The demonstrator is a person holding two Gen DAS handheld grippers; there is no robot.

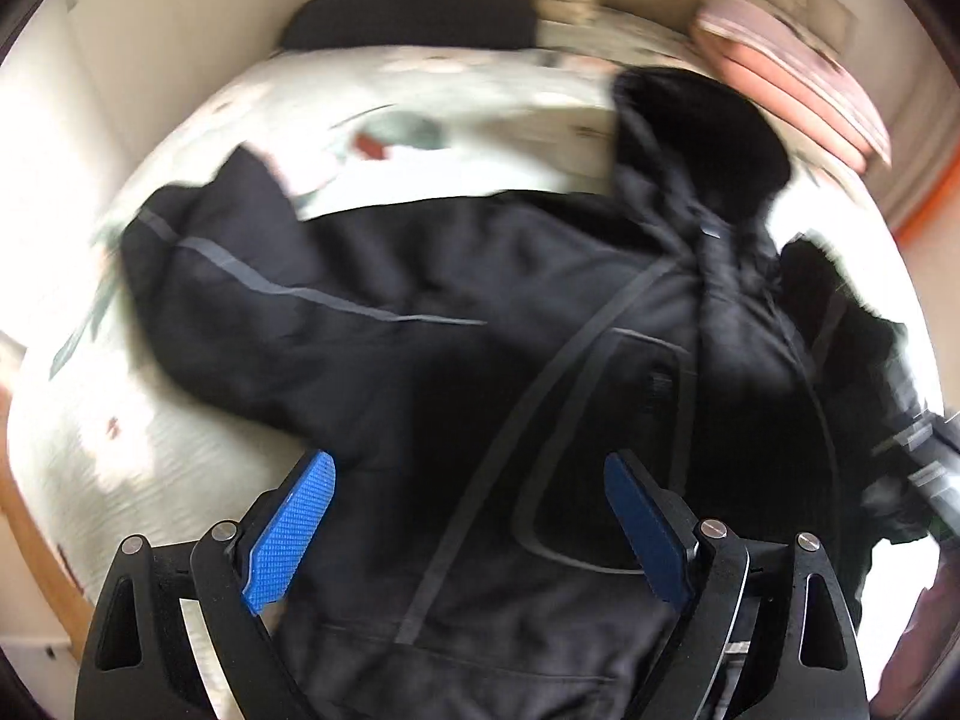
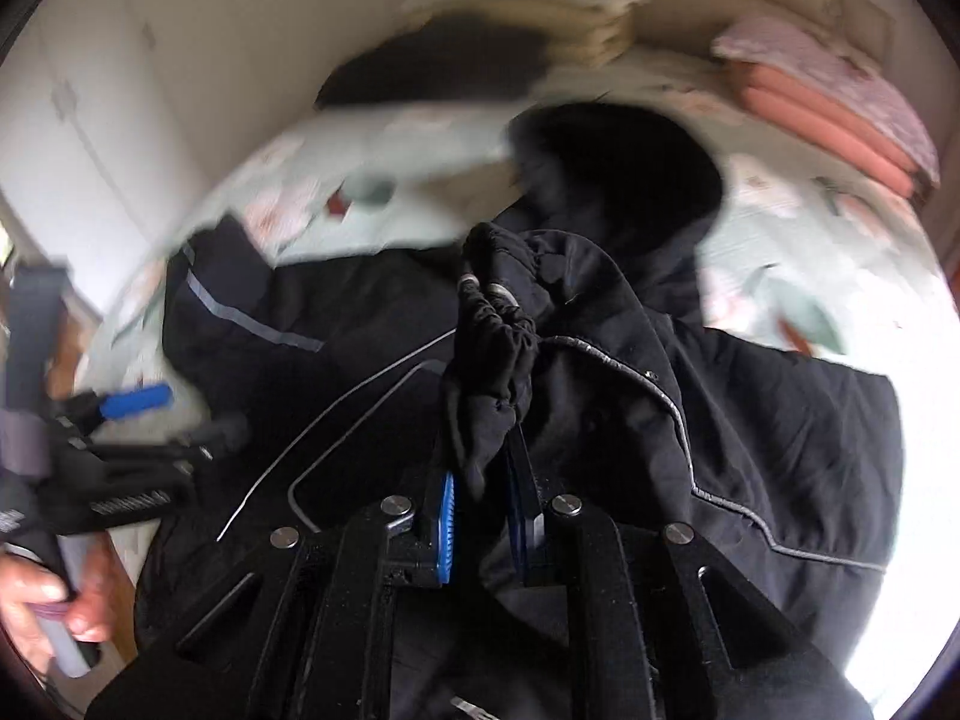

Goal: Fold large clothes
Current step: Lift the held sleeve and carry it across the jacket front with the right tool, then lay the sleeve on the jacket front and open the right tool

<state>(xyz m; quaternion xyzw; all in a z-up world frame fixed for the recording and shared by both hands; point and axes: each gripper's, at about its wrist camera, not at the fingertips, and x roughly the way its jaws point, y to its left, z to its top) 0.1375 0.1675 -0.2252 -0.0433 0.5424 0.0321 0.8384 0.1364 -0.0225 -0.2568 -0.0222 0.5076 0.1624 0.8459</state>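
Folding a sleeve of the black jacket (image 1: 456, 312), spread on the bed (image 1: 180, 456). Right gripper (image 2: 480, 516): jaws clenched on the gathered cuff (image 2: 492, 324), lifted above the jacket's middle. Left gripper (image 1: 468, 516): jaws released, empty, hovering over the jacket. Next, probably: laying the cuff across the chest, then releasing.

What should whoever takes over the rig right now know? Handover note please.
Left gripper: open, empty, above the jacket.
Right gripper: shut on the gathered cuff of one sleeve, lifted over the jacket body.
Jacket: black, hooded, spread on the floral bedspread; other sleeve lies out to the side, hood toward the far end.
Done: one sleeve picked up.
Left: lay that sleeve across the body, bring the other sleeve in, fold the body. Frames are blurred, so check the grip.
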